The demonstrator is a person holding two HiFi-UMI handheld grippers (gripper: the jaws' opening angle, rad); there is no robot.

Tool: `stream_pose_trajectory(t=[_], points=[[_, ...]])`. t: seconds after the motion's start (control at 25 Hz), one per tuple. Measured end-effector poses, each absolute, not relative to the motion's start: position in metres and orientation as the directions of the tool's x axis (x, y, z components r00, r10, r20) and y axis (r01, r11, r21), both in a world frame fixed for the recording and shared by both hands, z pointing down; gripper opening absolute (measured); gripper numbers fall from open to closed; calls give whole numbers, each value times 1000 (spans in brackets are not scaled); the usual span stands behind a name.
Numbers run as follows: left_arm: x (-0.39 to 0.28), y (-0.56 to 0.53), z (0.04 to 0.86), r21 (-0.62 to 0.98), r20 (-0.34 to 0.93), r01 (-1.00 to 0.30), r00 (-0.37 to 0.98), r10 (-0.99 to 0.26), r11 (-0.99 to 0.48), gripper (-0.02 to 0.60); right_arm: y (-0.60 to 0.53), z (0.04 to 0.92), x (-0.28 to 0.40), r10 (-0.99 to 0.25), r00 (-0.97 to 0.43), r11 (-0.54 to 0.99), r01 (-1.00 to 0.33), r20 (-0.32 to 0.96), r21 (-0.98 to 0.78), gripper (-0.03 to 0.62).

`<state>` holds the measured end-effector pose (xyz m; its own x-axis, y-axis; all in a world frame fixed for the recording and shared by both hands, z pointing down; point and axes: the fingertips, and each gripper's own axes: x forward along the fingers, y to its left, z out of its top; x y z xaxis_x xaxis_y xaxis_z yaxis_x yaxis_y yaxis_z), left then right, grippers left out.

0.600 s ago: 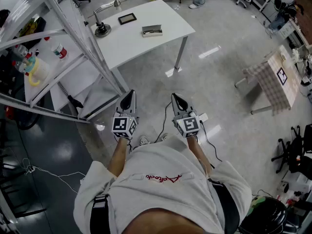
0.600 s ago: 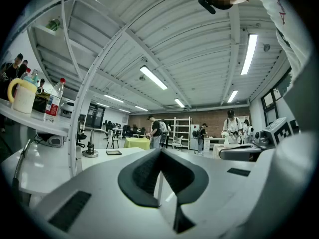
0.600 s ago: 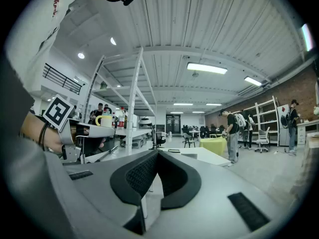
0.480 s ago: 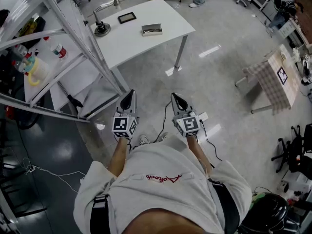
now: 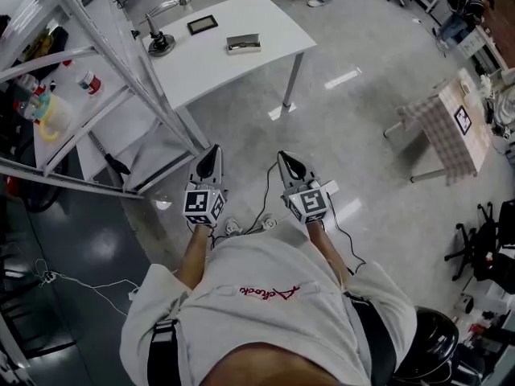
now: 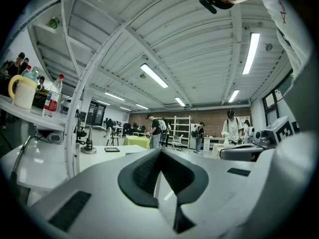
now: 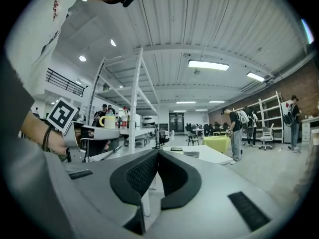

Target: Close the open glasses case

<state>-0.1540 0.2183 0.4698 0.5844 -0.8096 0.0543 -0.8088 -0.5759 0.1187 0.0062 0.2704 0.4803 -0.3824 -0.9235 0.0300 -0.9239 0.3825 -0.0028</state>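
Note:
The glasses case (image 5: 243, 44) is a small grey box lying open on the white table (image 5: 265, 22) far ahead of me; in the right gripper view the case (image 7: 191, 154) shows small on the tabletop. My left gripper (image 5: 211, 153) and right gripper (image 5: 286, 158) are held side by side at waist height over the floor, well short of the table. Both point level toward it. The left gripper (image 6: 159, 151) has its jaws together with nothing between them. The right gripper (image 7: 158, 153) is likewise shut and empty.
A black flat tablet-like item (image 5: 202, 24) and a lamp base (image 5: 161, 43) also sit on the table. A metal shelf rack (image 5: 96, 95) with a jug and bottle stands at left. A small cloth-covered table (image 5: 442, 127) is at right. Cables (image 5: 265, 215) lie on the floor.
The head view has shifted a little, so the table sits slightly higher and further left. Both grippers stay shut and side by side.

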Motion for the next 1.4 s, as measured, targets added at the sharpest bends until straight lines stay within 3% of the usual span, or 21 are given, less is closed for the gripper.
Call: stream_pose_trajectory(t=[1.4], points=[[-81, 178, 503, 134, 104, -849, 524, -845, -511, 31, 219, 501, 79, -903, -429, 429, -903, 26, -5, 26]])
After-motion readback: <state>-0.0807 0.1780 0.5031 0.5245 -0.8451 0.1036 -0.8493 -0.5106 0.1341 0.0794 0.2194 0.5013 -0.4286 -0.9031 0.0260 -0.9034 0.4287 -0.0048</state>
